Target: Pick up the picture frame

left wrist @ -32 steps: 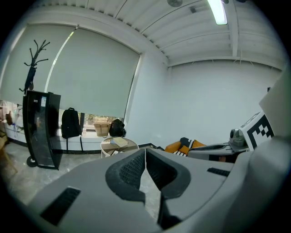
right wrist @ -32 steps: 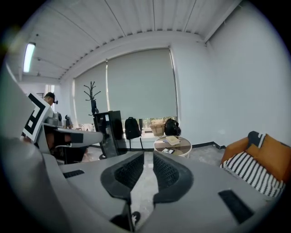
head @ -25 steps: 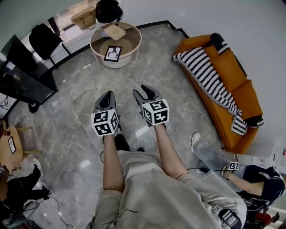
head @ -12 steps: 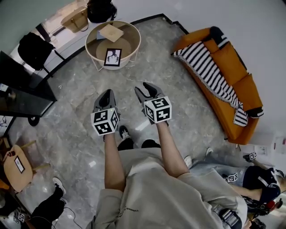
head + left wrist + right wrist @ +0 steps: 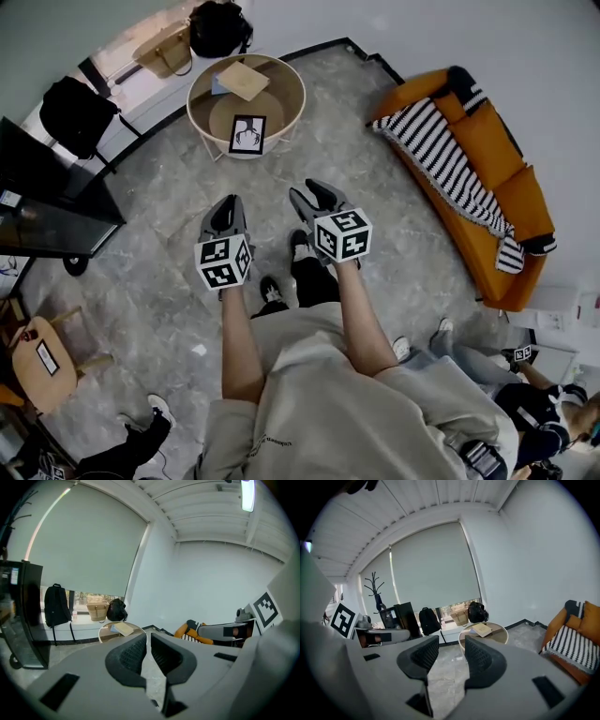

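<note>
While both hover above marble floor [image 5: 155, 248], my left tongs [image 5: 228, 208] pinched together, empty; picture frame [image 5: 247, 134] lies well ahead, between both tongs' lines, down inside round desk [image 5: 190, 101]; my right tongs [image 5: 319, 192] stand apart, nothing between.

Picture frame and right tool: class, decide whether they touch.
Apart. The head view shows open floor between the right tool and the picture frame.

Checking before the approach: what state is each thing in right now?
Left gripper: shut, empty.
Right gripper: open, empty.
Picture frame: face up inside the round table, untouched.
Blind: lowered almost fully, gap at the bottom.
Ceiling light: on.
</note>
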